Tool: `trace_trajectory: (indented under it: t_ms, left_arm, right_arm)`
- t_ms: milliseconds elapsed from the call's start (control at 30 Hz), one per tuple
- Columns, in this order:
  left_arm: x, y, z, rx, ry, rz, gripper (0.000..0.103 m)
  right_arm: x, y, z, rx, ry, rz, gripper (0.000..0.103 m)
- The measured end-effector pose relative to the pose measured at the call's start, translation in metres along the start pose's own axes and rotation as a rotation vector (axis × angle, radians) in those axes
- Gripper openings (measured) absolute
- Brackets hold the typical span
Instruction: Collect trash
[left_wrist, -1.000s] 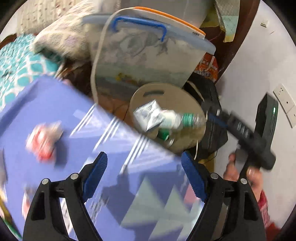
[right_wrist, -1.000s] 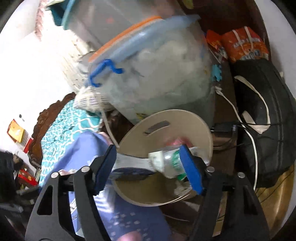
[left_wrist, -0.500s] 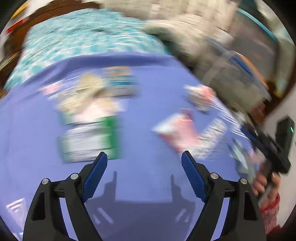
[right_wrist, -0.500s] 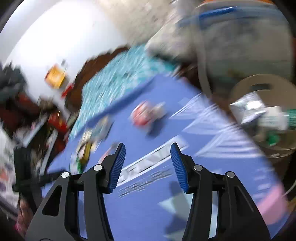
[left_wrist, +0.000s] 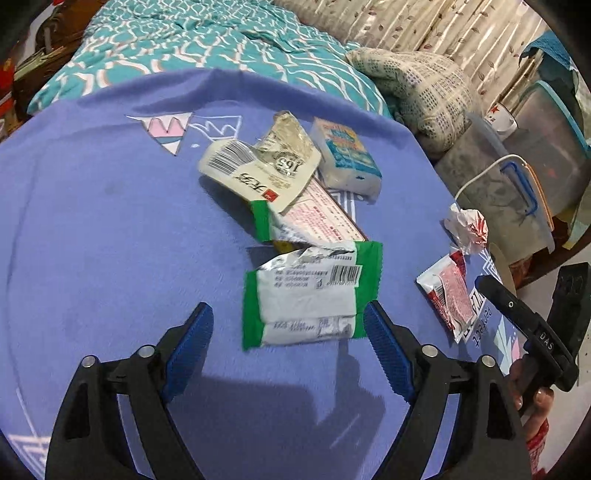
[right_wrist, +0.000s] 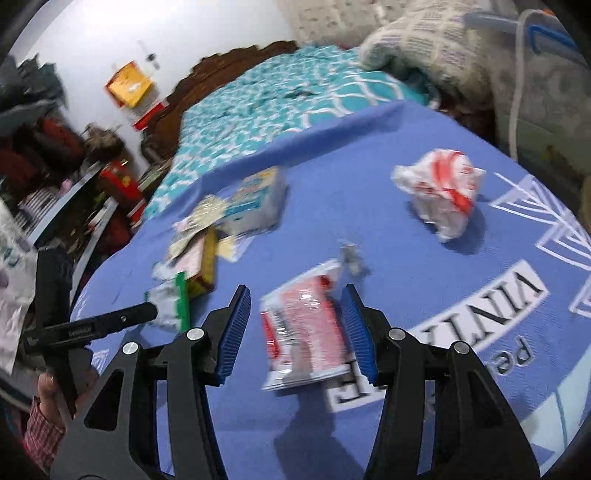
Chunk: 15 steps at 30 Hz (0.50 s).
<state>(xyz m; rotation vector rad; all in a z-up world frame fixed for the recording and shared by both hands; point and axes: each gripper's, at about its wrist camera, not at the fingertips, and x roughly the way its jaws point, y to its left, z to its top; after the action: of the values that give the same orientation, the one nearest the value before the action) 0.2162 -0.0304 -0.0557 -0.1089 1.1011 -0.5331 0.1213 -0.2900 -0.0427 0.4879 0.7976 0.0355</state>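
Trash lies scattered on a blue cloth (left_wrist: 92, 221). A green-and-white wrapper (left_wrist: 306, 299) sits flat between the fingertips of my left gripper (left_wrist: 286, 321), whose jaws are opening and do not touch it. A red-and-white sachet (right_wrist: 306, 325) lies between the blue pads of my right gripper (right_wrist: 297, 325), which stands partly open with gaps on both sides. Farther off are a crumpled red-and-white wrapper (right_wrist: 439, 188), a cream wrapper (left_wrist: 258, 173), a pink box (left_wrist: 321, 218) and a blue-and-white pack (left_wrist: 347, 158). The right gripper's finger (left_wrist: 509, 306) shows beside the sachet (left_wrist: 447, 291).
A teal patterned bedspread (left_wrist: 207, 40) and a pillow (left_wrist: 417, 88) lie beyond the cloth. Clear storage bins (left_wrist: 546, 155) with a white cable stand at the right. Cluttered shelves (right_wrist: 55, 166) line the far left wall. A person's hand (left_wrist: 532, 402) grips the right handle.
Both grippers swung away from the round bin holding a bottle and came over the trash on the blue cloth. The right jaws stand narrower than a second ago.
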Motion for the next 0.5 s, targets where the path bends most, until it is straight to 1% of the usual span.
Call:
trace_trajectory:
  t_ms: [33, 67, 100, 133, 167, 200, 233, 267, 300, 333, 367, 433, 500]
  left_arm:
    - [0.002, -0.003, 0.0, 0.012, -0.001, -0.008, 0.08]
    - [0.004, -0.006, -0.001, 0.019, -0.005, -0.007, 0.075]
    - [0.005, -0.007, -0.002, 0.024, -0.018, 0.007, 0.06]
    - [0.005, -0.009, -0.004, 0.036, -0.026, 0.026, 0.05]
    - [0.006, -0.013, -0.007, 0.05, -0.031, 0.048, 0.03]
    - [0.007, -0.017, -0.011, 0.064, -0.029, 0.056, 0.019]
    - [0.008, -0.018, -0.013, 0.064, -0.023, 0.037, 0.016]
    - [0.007, -0.021, -0.017, 0.055, -0.012, 0.006, 0.011]
    - [0.007, -0.022, -0.019, 0.05, -0.009, -0.003, 0.01]
    - [0.006, -0.023, -0.022, 0.045, -0.006, -0.007, 0.009]
    - [0.006, -0.026, -0.024, 0.04, -0.004, -0.015, 0.009]
    - [0.002, -0.029, -0.03, 0.02, 0.005, -0.055, 0.008]
    - [-0.003, -0.033, -0.035, 0.006, 0.01, -0.079, 0.008]
  right_arm:
    - [0.0, -0.009, 0.004, 0.013, 0.003, -0.004, 0.054]
    - [-0.001, -0.017, 0.002, 0.038, 0.013, -0.005, 0.054]
    - [-0.002, -0.021, -0.001, 0.049, 0.019, -0.007, 0.054]
    - [0.001, -0.026, -0.004, 0.058, 0.04, -0.011, 0.054]
    - [0.001, -0.026, -0.01, 0.056, 0.052, -0.011, 0.054]
    - [0.004, -0.025, -0.016, 0.054, 0.071, -0.005, 0.054]
    - [0.008, -0.022, -0.02, 0.049, 0.085, 0.009, 0.054]
    - [0.008, -0.019, -0.023, 0.031, 0.073, 0.003, 0.052]
    - [0.011, -0.011, -0.026, -0.001, 0.086, 0.006, 0.045]
    - [0.012, -0.007, -0.028, -0.018, 0.098, 0.021, 0.034]
    - [0.014, -0.003, -0.031, -0.027, 0.111, 0.031, 0.033]
    - [0.013, 0.004, -0.035, -0.054, 0.112, 0.041, 0.016]
    - [0.01, 0.006, -0.037, -0.05, 0.116, 0.072, 0.011]
